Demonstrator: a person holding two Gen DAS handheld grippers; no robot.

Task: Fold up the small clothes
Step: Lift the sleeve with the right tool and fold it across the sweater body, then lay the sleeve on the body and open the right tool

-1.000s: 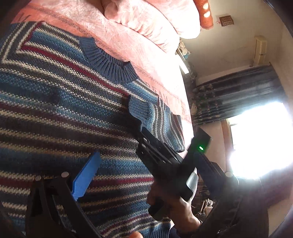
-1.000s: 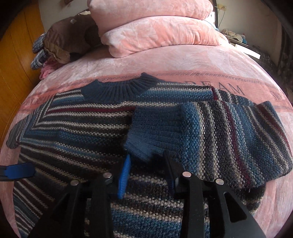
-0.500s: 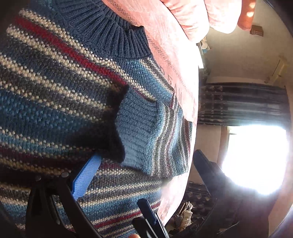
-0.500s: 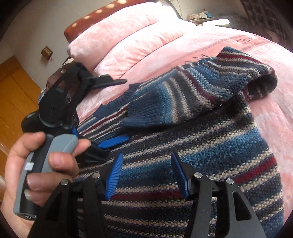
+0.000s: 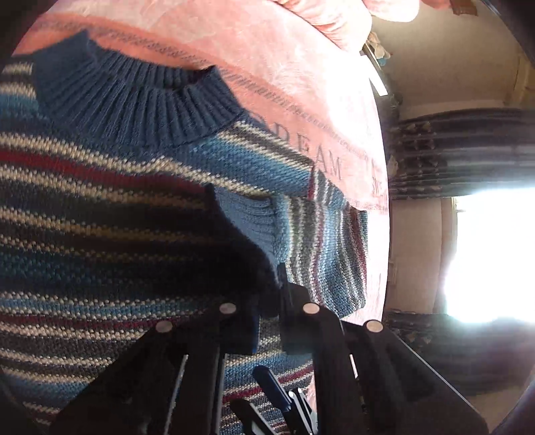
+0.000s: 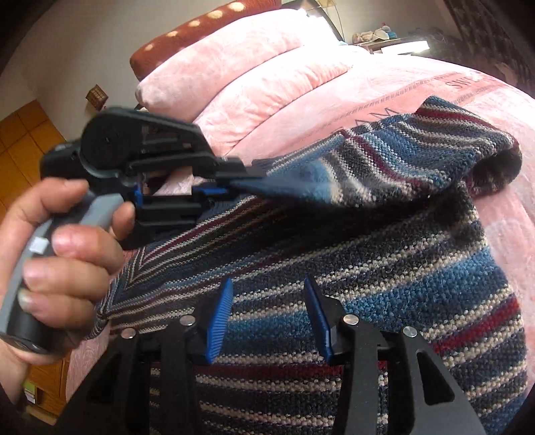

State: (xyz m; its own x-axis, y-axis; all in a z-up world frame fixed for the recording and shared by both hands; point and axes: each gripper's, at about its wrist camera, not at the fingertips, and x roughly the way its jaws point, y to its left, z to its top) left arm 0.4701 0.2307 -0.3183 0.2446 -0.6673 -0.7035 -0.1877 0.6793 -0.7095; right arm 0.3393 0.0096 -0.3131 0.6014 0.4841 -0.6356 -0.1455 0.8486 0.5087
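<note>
A blue, white and maroon striped knit sweater (image 6: 384, 277) lies flat on the pink bed, its ribbed blue collar (image 5: 140, 103) toward the pillows. One sleeve (image 6: 418, 154) is folded across the body. My left gripper (image 6: 234, 182), held in a person's hand (image 6: 63, 254), is shut on that sleeve's ribbed cuff and lifts it slightly. In the left wrist view the cuff (image 5: 247, 214) runs down between the left gripper's (image 5: 267, 301) dark fingers. My right gripper (image 6: 269, 318) is open just above the sweater's body, with nothing between its blue pads.
Two pink pillows (image 6: 250, 67) and a red dotted cushion (image 6: 200, 26) lie at the head of the pink bedspread (image 6: 401, 83). Dark curtains (image 5: 468, 160) and a bright window (image 5: 485, 254) are beyond the bed's right edge. A wooden cabinet (image 6: 23, 144) stands at the left.
The left gripper, open half a second ago, has come in and shut on the sleeve cuff. The right gripper stays open over the sweater's body.
</note>
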